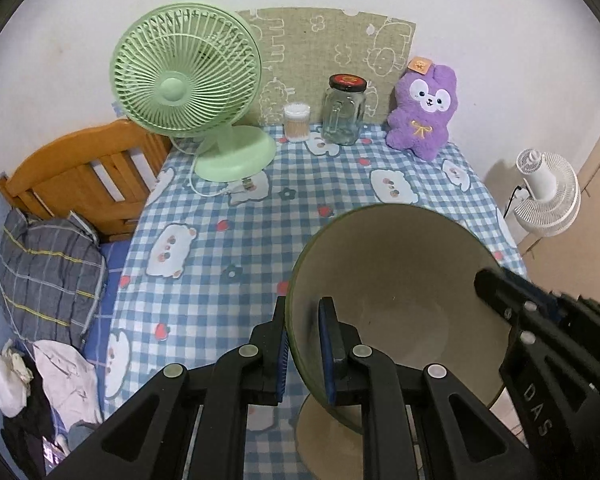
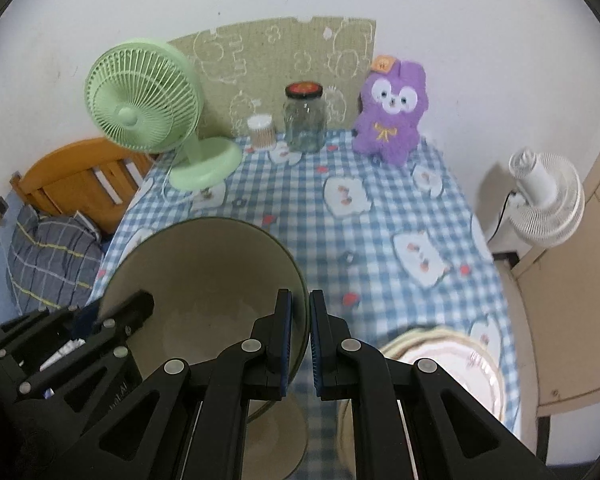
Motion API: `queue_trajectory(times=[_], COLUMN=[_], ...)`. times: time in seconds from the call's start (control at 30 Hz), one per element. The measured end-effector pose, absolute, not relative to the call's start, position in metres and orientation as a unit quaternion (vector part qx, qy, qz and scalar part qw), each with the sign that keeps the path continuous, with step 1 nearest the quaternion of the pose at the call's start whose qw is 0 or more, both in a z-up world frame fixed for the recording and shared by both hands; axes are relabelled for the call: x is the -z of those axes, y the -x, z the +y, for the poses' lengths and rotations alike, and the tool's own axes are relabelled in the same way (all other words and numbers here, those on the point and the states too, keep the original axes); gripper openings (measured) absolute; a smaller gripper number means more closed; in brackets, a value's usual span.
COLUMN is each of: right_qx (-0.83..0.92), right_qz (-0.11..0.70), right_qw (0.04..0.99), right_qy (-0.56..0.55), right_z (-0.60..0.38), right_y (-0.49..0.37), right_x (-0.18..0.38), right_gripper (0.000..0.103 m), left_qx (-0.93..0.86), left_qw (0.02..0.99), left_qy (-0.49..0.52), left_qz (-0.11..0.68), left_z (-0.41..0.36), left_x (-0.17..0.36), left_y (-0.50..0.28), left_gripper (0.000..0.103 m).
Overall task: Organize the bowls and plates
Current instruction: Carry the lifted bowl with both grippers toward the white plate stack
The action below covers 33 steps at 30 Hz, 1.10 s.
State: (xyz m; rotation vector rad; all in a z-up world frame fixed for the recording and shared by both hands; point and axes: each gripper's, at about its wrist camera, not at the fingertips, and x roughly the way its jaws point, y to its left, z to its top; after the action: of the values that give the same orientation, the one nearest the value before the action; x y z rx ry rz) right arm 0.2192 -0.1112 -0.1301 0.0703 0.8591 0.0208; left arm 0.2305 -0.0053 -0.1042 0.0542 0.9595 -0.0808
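- The bowl point(image 1: 396, 304) hangs over the near part of the checked cloth point(image 1: 228, 236), held clear of it and tilted so its mouth faces the cameras, with its own shadow on the cloth below.
- The left gripper point(image 1: 305, 344) is clamped on the bowl's left rim — one finger outside the wall, the other inside it.
- The right gripper point(image 2: 300, 340) is pinched on the opposite rim in the same way, one pad inside, one outside, so the bowl spans the gap between the two hands.
- What the next move seems to turn on: the plate point(image 2: 448, 360) lies on the cloth just right of the right gripper and lower, close to the near edge. The right hand is the nearer one to it.
- If the bowl is meant to go onto that plate, it would have to travel right and down, and tip back level so its foot meets the plate first; both hands would need to move together, or the rim could twist out of one pinch.
- The far end of the cloth — green fan point(image 1: 184, 76), jar point(image 1: 345, 110), plush point(image 1: 422, 110) — is well apart from the bowl.
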Motion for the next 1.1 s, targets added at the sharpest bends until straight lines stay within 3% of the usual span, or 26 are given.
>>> queue_trajectory(times=[1.1], right_qx=[0.012], right_qz=[0.488], right_qw=[0.872], right_qy=[-0.048], right_z=[-0.104], right_y=[-0.183], right_x=[0.214], right_gripper=[0.011], left_qx=[0.059], left_qw=[0.841], left_qy=[-0.028], left_qz=[0.537], left_z=[0.001], left_x=[0.185], left_y=[-0.187], left_gripper=[0.011])
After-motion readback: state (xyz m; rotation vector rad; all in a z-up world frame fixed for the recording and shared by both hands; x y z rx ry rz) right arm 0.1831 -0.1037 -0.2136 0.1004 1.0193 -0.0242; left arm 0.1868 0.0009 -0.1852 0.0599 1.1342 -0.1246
